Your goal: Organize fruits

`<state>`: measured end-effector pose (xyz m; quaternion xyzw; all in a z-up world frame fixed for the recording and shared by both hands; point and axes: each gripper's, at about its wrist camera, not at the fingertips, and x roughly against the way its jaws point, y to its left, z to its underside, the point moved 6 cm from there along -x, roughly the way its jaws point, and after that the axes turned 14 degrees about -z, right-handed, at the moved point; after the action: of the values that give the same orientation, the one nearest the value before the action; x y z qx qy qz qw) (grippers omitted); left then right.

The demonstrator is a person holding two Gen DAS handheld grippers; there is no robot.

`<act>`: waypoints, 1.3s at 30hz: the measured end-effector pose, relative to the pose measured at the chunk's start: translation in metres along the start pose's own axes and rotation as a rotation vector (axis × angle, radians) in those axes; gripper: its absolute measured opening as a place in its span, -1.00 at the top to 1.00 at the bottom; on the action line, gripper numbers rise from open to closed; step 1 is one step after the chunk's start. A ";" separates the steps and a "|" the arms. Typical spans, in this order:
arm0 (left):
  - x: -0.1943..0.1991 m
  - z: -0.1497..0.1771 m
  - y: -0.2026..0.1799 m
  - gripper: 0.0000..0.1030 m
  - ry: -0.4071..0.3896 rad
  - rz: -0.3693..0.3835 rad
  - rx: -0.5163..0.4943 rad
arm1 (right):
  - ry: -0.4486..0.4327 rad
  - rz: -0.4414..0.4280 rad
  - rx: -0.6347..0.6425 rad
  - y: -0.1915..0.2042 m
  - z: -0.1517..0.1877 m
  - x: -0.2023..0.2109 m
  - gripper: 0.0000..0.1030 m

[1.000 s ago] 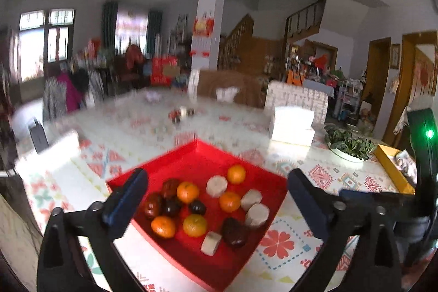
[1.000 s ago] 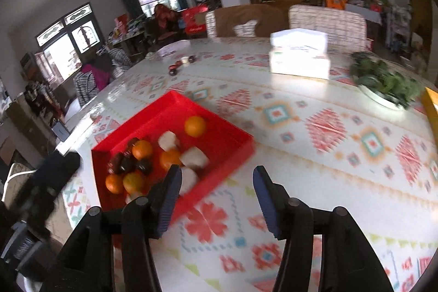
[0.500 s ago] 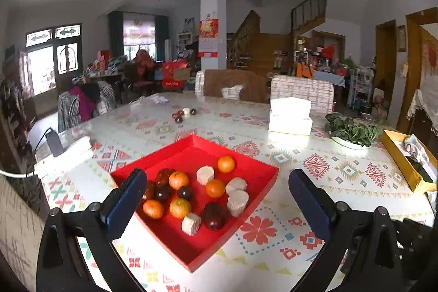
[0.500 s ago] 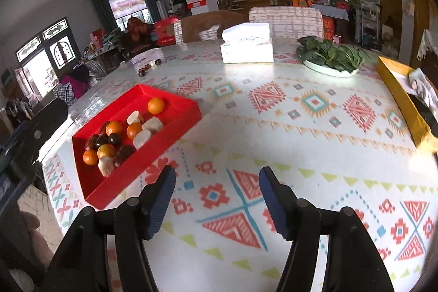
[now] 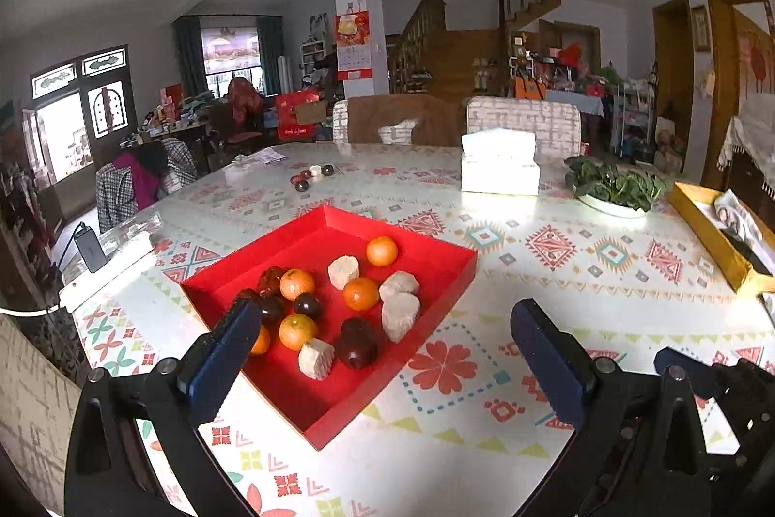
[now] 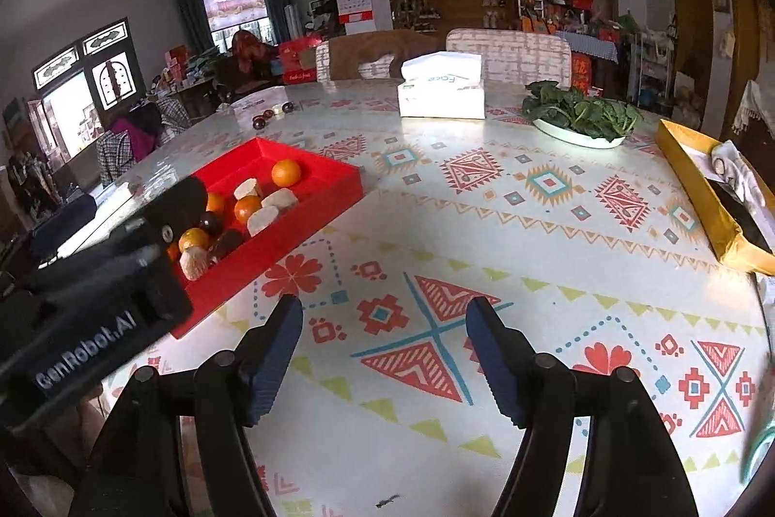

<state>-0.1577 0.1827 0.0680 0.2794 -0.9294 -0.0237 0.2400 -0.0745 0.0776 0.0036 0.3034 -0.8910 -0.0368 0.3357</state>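
A red tray (image 5: 436,255) (image 6: 310,236) on the patterned table holds several oranges (image 5: 381,251), dark fruits (image 5: 357,342) and pale cut chunks (image 5: 399,314). My left gripper (image 5: 387,352) hovers just in front of the tray, open wide, with nothing between its fingers. The tray lies to the left in the right wrist view. There my right gripper (image 6: 382,352) stands over bare tablecloth, its jaws opening and empty. The left gripper's black body (image 6: 97,289) covers the tray's near corner in that view.
Three dark fruits and a pale one (image 5: 310,177) lie loose at the table's far side. A white tissue box (image 5: 499,168), a plate of greens (image 5: 612,187) and a yellow box (image 5: 717,236) stand to the right. Chairs line the far edge.
Both views swung right and steadied. The tray slid left in the right wrist view, and the right gripper's jaws spread wider. The left gripper stayed open.
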 end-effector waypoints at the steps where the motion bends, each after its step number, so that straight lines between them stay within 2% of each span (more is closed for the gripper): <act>1: 0.000 0.001 0.000 -1.00 0.002 0.001 -0.002 | 0.000 0.004 -0.002 -0.001 0.000 0.000 -0.47; 22: -0.020 0.021 -0.004 -1.00 0.102 0.037 -0.025 | 0.042 0.023 -0.040 -0.011 0.011 -0.015 -0.48; 39: -0.022 0.025 -0.009 -1.00 0.112 0.045 -0.033 | 0.056 0.024 -0.045 -0.013 0.013 -0.020 -0.48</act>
<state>-0.1481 0.1847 0.0350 0.2552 -0.9200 -0.0179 0.2968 -0.0640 0.0765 -0.0211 0.2859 -0.8838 -0.0444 0.3677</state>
